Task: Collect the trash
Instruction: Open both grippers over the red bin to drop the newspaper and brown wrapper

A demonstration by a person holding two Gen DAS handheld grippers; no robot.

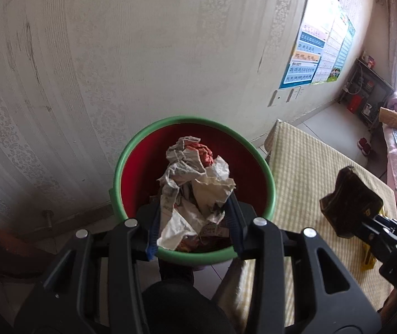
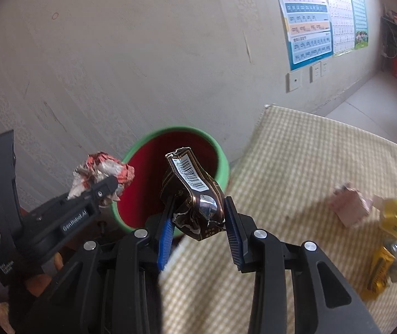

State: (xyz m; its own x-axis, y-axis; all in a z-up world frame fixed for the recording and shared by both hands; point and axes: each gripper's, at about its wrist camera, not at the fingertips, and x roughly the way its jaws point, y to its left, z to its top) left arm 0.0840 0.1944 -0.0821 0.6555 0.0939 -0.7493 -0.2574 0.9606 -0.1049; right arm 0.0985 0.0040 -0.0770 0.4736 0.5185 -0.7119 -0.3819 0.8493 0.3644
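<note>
In front of me is the wall point(image 1: 142, 55), then the table with the checked yellow cloth point(image 2: 295, 167), and between them, close beside the table edge, stands the red bin with a green rim point(image 1: 271, 192). My left gripper point(image 1: 195, 222) hangs directly above the bin opening and its fingers are closed on a crumpled wad of printed paper point(image 1: 198, 181), white with some red. My right gripper point(image 2: 198, 222) is nearer to the table edge, and its blue pads point(image 2: 233, 233) clamp a dark brown snack wrapper point(image 2: 195, 200) with a barcode strip. I judge that both pieces are ready to be dropped. To do it well, I would release the paper first, because it is already inside the rim, and bring the wrapper more over the red inside before I let it go; it is light and could catch on the rim or slide onto the cloth. More trash waits on the table: a pink crumpled piece point(image 2: 351, 206) and yellow wrappers point(image 2: 393, 222).
</note>
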